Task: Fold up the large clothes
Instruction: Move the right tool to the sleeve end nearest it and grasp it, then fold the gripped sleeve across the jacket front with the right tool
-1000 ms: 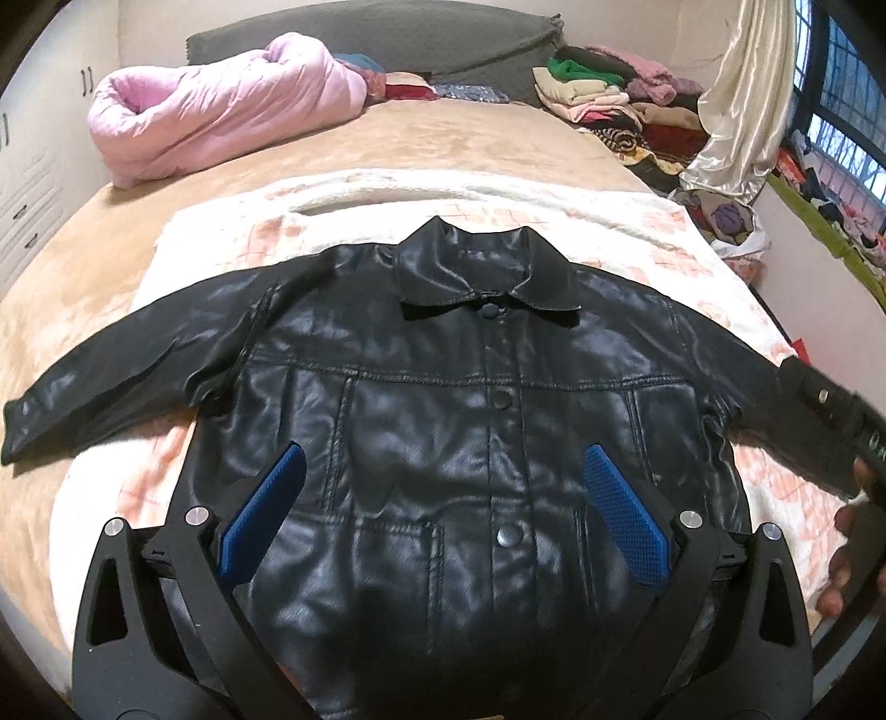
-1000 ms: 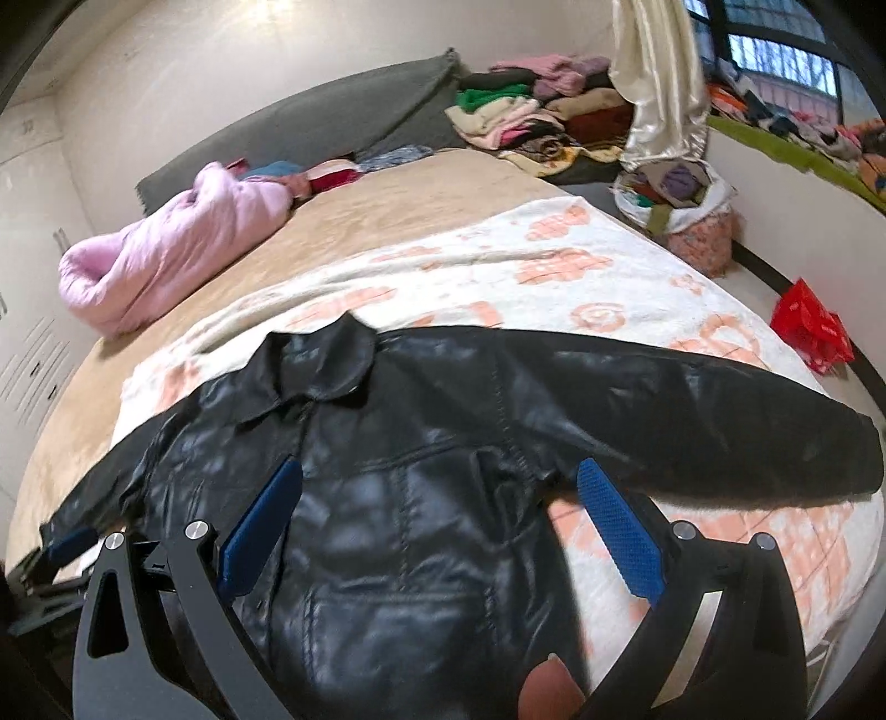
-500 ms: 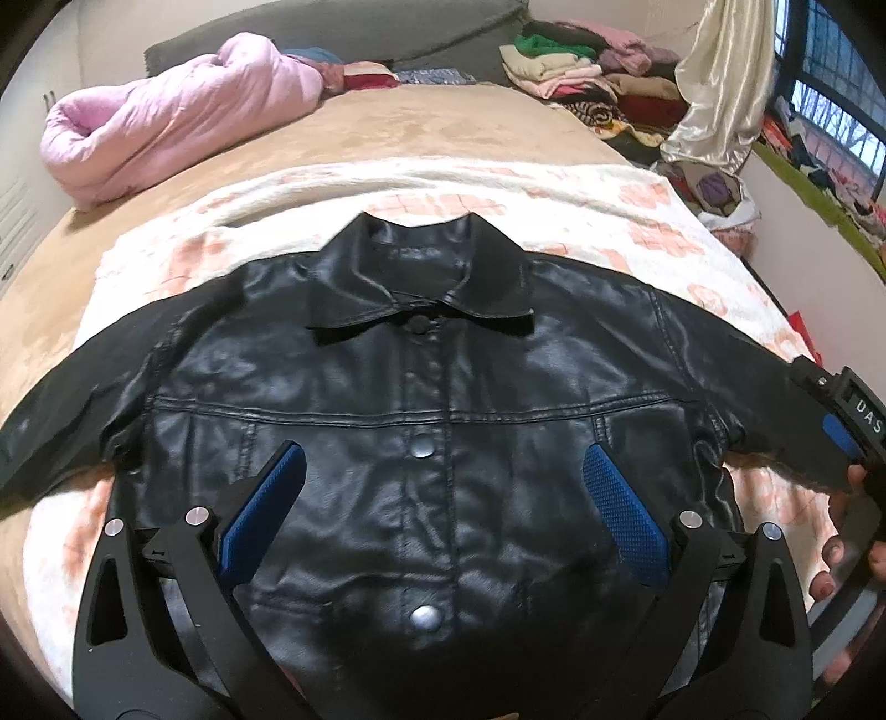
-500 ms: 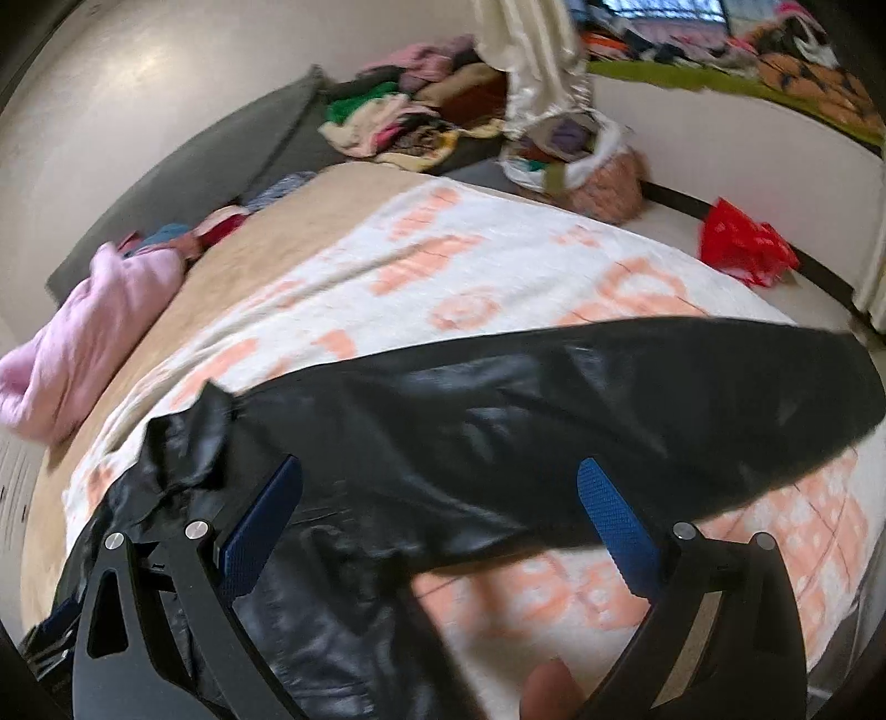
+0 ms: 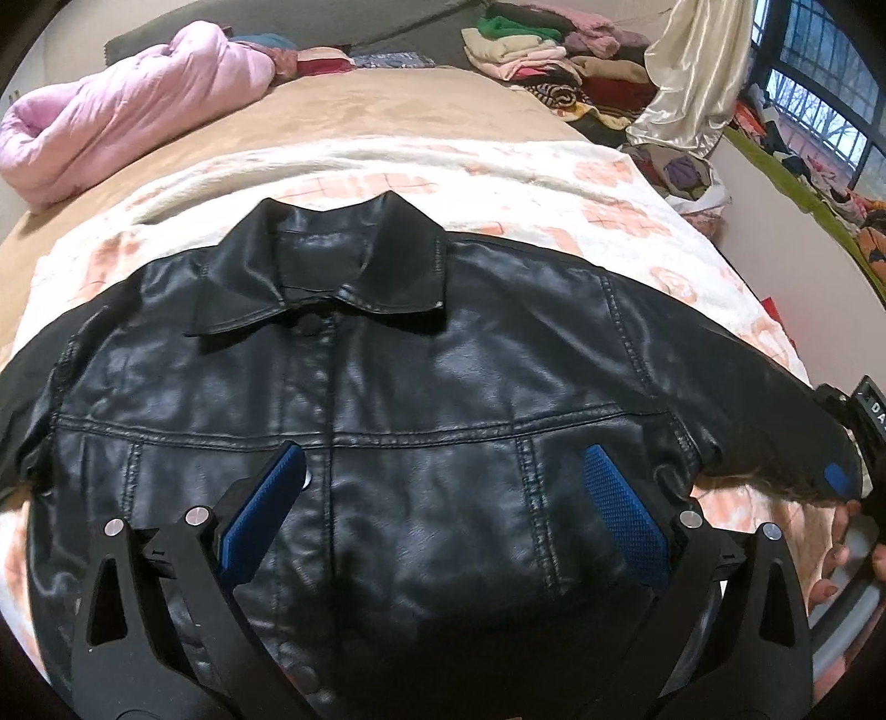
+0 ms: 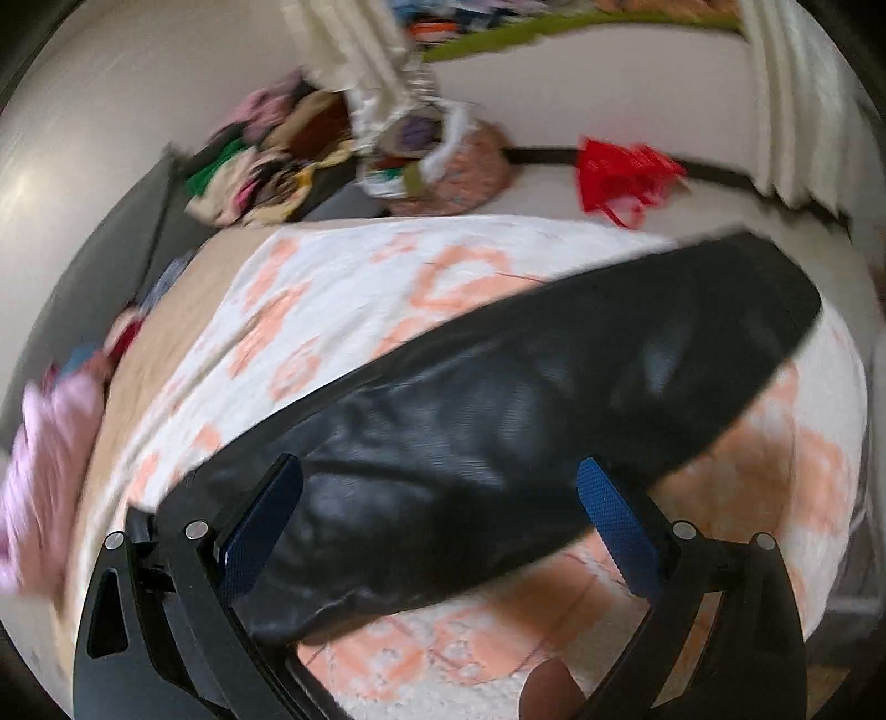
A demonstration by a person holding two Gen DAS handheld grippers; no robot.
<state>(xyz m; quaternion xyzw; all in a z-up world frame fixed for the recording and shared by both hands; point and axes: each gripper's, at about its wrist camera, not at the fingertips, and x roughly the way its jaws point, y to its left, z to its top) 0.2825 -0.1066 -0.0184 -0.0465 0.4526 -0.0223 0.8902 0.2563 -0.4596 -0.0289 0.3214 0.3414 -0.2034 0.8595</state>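
Note:
A black leather jacket (image 5: 421, 399) lies front up and buttoned on a white blanket with orange flowers (image 5: 554, 188), sleeves spread to both sides. My left gripper (image 5: 443, 487) is open and empty, hovering over the jacket's chest. My right gripper (image 6: 437, 498) is open and empty above the jacket's right sleeve (image 6: 554, 399); that view is blurred. The right gripper also shows at the right edge of the left wrist view (image 5: 847, 459), beside the sleeve's cuff.
A pink quilt (image 5: 127, 116) lies at the bed's far left. Stacked folded clothes (image 5: 531, 50) sit at the far right. A cream curtain (image 5: 686, 83), a full laundry bag (image 6: 443, 166) and a red bag (image 6: 620, 171) stand beyond the bed's right edge.
My left gripper has moved forward over the jacket toward the collar. My right gripper has swung right and closer along the right sleeve. Both stay open.

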